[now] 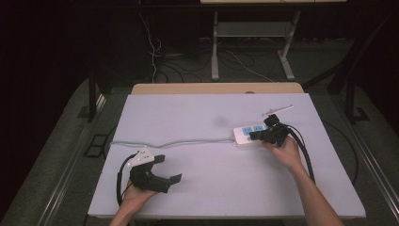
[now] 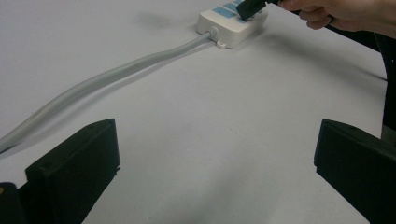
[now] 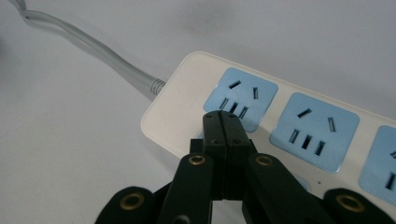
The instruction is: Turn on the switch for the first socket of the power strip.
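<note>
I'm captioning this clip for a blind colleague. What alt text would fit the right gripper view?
The right gripper, its two black jaws pressed shut with nothing between them, points down at the near edge of a white power strip with blue socket panels. The strip's grey cable trails away to the upper left across a pale table.

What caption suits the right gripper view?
Closed tongs poised over a white power strip with blue sockets.
</note>
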A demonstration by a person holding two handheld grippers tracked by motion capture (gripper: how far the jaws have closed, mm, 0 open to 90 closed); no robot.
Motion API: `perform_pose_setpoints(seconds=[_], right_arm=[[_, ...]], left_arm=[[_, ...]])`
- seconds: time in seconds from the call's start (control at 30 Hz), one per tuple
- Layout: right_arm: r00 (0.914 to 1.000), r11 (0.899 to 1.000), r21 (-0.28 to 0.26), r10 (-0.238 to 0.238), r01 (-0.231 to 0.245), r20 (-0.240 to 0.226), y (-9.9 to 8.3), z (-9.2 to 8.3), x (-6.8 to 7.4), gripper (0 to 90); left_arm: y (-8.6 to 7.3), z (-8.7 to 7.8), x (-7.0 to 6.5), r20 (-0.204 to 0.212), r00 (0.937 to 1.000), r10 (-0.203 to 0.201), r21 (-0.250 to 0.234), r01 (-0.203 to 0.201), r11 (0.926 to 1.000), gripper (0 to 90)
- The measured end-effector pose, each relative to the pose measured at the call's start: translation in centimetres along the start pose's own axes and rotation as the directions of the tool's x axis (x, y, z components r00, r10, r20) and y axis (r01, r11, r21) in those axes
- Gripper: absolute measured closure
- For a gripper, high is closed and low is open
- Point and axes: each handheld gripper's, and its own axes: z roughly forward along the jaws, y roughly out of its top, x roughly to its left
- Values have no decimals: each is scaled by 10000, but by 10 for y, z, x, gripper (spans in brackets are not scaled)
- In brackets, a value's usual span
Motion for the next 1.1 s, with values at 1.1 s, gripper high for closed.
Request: perform_pose_setpoints(seconds=[1.1], right_arm=[[10000,9986,-527,9,-14,-90,-3,-58,8,897]], left_arm=[[-1,-1,-1,16,9999,-100,-63,100,9999,0]])
